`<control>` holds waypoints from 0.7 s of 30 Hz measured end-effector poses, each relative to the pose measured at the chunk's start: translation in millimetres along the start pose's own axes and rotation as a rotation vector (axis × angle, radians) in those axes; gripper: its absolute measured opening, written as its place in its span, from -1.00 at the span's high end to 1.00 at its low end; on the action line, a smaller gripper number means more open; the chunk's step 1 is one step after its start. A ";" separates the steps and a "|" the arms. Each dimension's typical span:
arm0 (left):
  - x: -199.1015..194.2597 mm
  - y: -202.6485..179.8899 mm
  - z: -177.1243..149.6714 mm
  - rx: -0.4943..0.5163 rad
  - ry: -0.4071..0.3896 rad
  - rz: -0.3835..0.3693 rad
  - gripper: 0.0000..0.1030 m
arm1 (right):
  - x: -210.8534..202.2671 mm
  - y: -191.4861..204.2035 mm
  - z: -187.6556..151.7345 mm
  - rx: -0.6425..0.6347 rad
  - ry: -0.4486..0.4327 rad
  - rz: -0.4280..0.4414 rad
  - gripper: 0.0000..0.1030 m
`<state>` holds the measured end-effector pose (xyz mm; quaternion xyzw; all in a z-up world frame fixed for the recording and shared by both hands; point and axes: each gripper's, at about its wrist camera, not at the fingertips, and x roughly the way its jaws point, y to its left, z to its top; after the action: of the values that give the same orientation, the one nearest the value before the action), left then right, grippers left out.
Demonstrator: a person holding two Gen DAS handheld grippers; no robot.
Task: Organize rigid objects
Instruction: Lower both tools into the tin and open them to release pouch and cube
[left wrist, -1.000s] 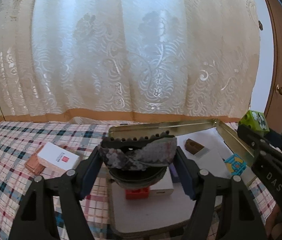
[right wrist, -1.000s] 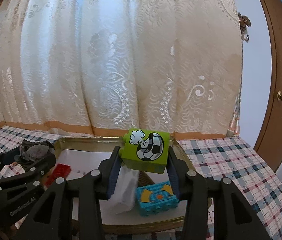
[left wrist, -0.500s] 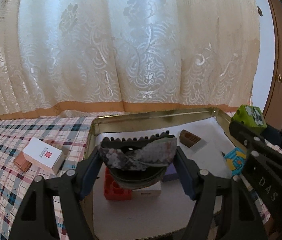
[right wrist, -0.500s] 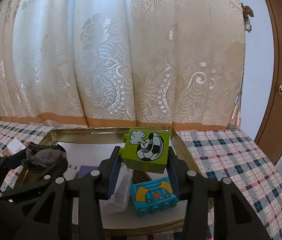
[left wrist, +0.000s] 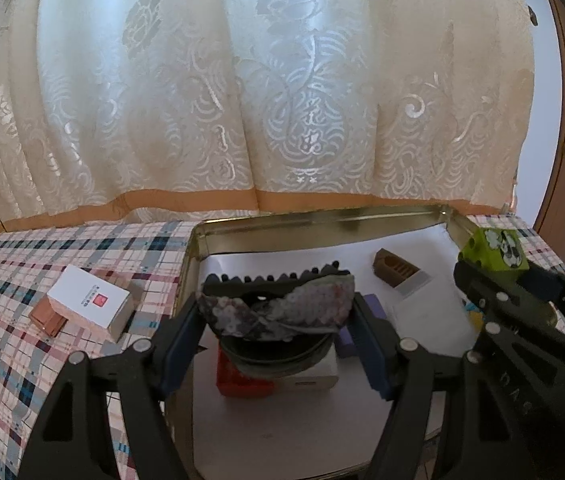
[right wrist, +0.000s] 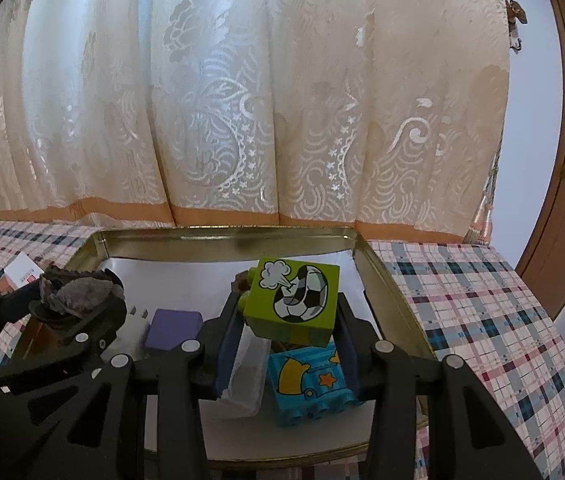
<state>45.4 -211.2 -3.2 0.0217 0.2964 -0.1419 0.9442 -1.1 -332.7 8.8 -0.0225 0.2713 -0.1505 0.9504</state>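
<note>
Black-framed and tilted downward, the left gripper (left wrist: 276,316) is hanging over the near left part of a gold metal tray (left wrist: 322,222), its blue pads clamping a dark, sequin-covered hair clip (left wrist: 278,312) with a toothed edge. Beside it, the right gripper (right wrist: 288,330) is pointing down over the tray's right half and is pinching 1 lime-green toy block (right wrist: 294,302) printed with a soccer ball, held clear above the tray floor. Both held things are sitting in the air over the tray, which is resting on a plaid-covered tabletop (right wrist: 482,300) in front of a cream lace curtain (left wrist: 282,100). Directly under the hair clip, 1 red block (left wrist: 242,380) and 1 white box (left wrist: 314,374) are lying on the tray's white liner, with 1 purple block (right wrist: 172,328) just beside them. Below the green block, 1 blue toy block (right wrist: 310,388) and 1 clear plastic piece (right wrist: 246,380) are crowding the tray floor. Farther back, 1 small brown piece (left wrist: 394,270) is lying on a white card. Outside the tray, on the cloth at the left, 1 white carton (left wrist: 90,300) is resting partly on 1 copper-coloured box (left wrist: 46,318).
</note>
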 end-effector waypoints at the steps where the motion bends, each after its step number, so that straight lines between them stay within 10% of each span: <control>1: 0.3 1.1 -0.2 -0.004 0.001 0.000 -0.37 | 0.5 0.0 -0.2 -0.001 0.003 0.002 0.09; 21: 1.4 8.4 -1.0 -0.047 0.000 -0.001 -0.42 | -0.6 -8.1 0.6 0.071 -0.012 0.134 0.05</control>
<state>48.2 -203.4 -5.2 -0.0007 0.2998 -0.1351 0.9444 -3.5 -340.3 10.6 0.0286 0.2610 -0.0961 0.9601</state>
